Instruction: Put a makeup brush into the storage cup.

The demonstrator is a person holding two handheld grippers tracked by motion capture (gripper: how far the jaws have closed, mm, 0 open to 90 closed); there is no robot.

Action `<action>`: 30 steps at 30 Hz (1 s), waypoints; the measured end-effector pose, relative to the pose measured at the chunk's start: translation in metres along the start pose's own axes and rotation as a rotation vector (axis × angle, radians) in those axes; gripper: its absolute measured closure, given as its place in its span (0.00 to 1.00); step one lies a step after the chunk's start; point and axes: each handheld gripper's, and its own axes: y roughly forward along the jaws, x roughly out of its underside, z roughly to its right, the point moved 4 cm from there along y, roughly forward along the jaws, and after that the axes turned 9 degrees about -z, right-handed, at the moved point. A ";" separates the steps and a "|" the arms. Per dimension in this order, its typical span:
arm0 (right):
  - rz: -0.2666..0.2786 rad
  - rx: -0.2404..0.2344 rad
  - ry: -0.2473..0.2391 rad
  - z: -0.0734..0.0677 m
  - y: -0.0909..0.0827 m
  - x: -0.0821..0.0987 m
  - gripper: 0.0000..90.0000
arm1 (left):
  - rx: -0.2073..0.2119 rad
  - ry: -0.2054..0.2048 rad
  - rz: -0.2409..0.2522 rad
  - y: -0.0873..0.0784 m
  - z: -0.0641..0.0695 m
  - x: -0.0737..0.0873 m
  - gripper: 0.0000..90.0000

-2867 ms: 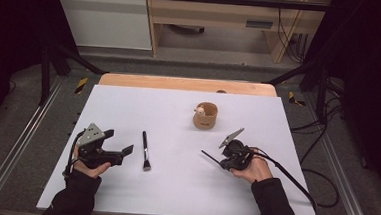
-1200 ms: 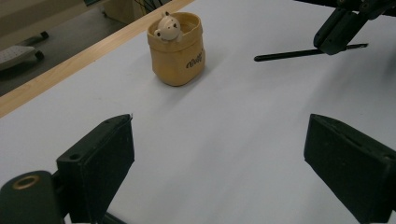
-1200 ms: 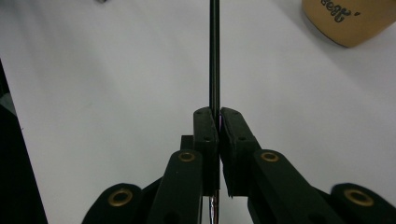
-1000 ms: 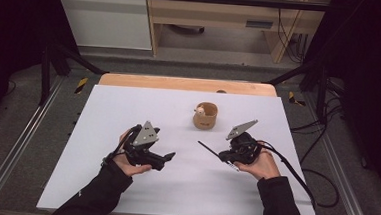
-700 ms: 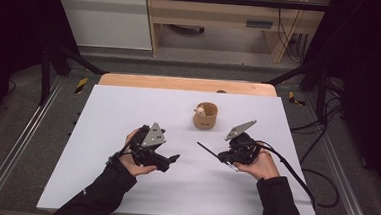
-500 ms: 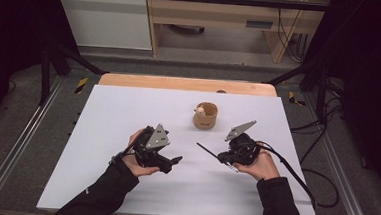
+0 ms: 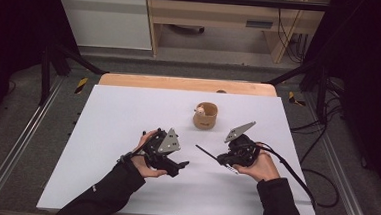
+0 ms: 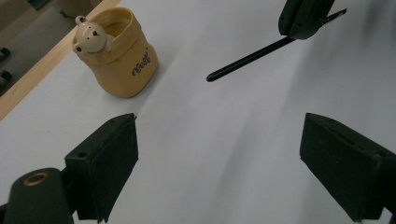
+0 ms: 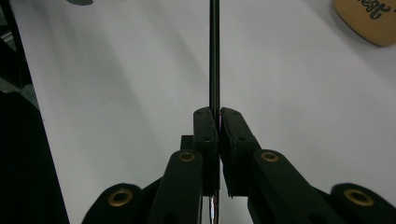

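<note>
Right gripper (image 9: 218,122) jaws clamped on thin black brush (image 9: 214,56); handle juts straight ahead, above white surface (image 7: 118,113). Left gripper (image 8: 219,163) jaws wide apart, nothing between. Brush tip (image 8: 212,76) points toward left gripper. Tan bear cup (image 7: 205,116) upright beyond both grippers.

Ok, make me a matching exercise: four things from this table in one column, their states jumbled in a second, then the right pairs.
Things:
1. left gripper
2. right gripper
3. brush
4. cup

States:
A. stands upright on the table, a bear figure at its rim
B. jaws wide apart, nothing between them
C. jaws shut on a thin black handle
D. held off the table, handle end pointing toward the left gripper

Pairs: 1-B, 2-C, 3-D, 4-A
</note>
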 end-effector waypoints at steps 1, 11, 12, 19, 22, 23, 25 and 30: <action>0.000 0.000 0.000 0.000 0.000 0.000 0.95 | 0.000 0.000 0.000 0.000 0.000 0.000 0.12; -0.007 -0.008 -0.007 0.000 0.001 0.000 0.95 | 0.009 0.056 -0.005 0.006 0.001 -0.006 0.14; -0.003 -0.011 -0.008 0.000 0.001 0.000 0.95 | 0.011 0.066 -0.008 0.006 0.002 -0.006 0.14; -0.012 -0.019 -0.002 -0.002 0.003 -0.001 0.95 | 0.011 0.145 -0.020 0.014 0.009 -0.009 0.17; -0.016 -0.021 -0.006 -0.003 0.004 -0.001 0.95 | 0.000 0.180 -0.032 0.016 0.012 -0.011 0.17; -0.016 -0.021 -0.006 -0.003 0.004 -0.001 0.95 | -0.004 0.184 -0.034 0.017 0.013 -0.011 0.17; -0.020 -0.023 -0.008 -0.003 0.004 -0.001 0.95 | -0.005 0.194 -0.038 0.018 0.014 -0.012 0.17; -0.023 -0.028 -0.006 -0.005 0.004 -0.002 0.95 | -0.011 0.211 -0.039 0.020 0.016 -0.014 0.19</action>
